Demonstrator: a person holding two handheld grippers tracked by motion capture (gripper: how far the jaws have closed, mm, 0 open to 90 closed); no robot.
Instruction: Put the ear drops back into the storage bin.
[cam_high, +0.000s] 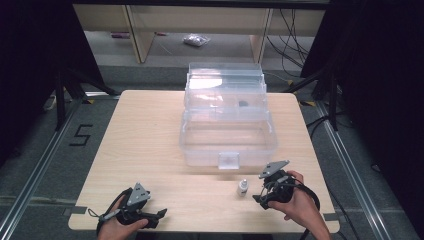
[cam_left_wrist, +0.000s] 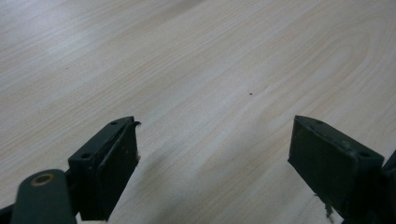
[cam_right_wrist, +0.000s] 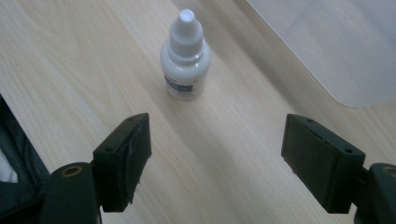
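A small white dropper bottle (cam_high: 243, 186) stands upright on the wooden table (cam_high: 145, 145), just in front of a clear plastic box (cam_high: 227, 135) with its lid raised. My right gripper (cam_high: 259, 196) hovers a short way right of the bottle, jaws apart and empty. In the right gripper view the bottle (cam_right_wrist: 185, 58) stands ahead of the open right gripper (cam_right_wrist: 217, 140), beyond the fingertips, with the box's edge (cam_right_wrist: 336, 51) at the upper right. My left gripper (cam_high: 159, 216) rests near the table's front left, open over bare wood. In its own view the left gripper (cam_left_wrist: 215, 140) holds nothing.
The clear box has a front latch (cam_high: 228, 160) and a small dark item (cam_high: 243, 104) inside its upper tray. Dark floor with rails surrounds the table, and a number 5 mark (cam_high: 80, 135) lies on the floor at the left. The table's front edge is close to both hands.
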